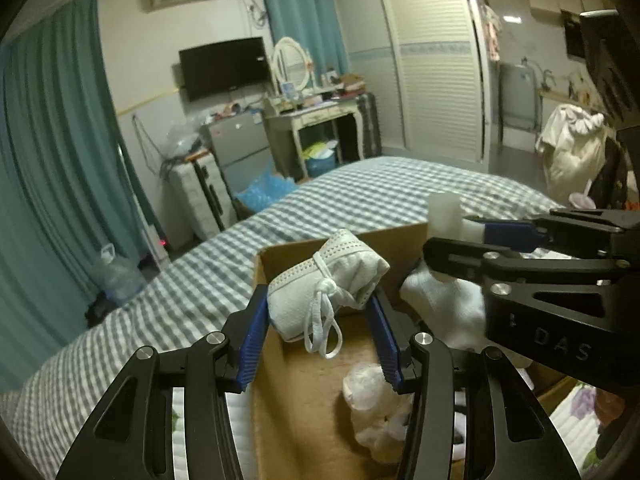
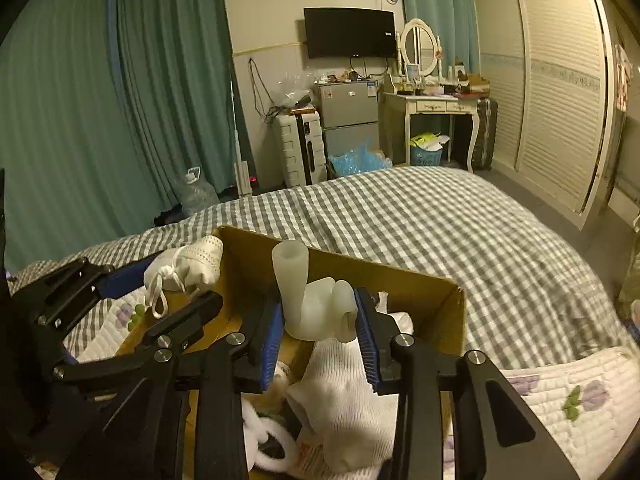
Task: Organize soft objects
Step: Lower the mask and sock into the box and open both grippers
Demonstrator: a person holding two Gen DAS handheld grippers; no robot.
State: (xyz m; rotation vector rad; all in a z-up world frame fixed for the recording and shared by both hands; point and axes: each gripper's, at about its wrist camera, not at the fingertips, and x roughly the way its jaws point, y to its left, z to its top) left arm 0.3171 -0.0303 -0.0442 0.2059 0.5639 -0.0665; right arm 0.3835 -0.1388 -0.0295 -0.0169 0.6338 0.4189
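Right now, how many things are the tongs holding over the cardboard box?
2. The left tongs grip a folded face mask; the right tongs grip a translucent rubbery tube piece. Other soft items already lie in the box.

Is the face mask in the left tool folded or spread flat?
Folded. The face mask is rolled into a bundle, its ear loops tied around it, held between the left tool fingers.

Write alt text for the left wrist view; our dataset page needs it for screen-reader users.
The left gripper holds a folded white face mask between its blue-padded jaws above an open cardboard box on a gray checked bed. The right gripper reaches in from the right, gripping a translucent white tube; white socks lie in the box.
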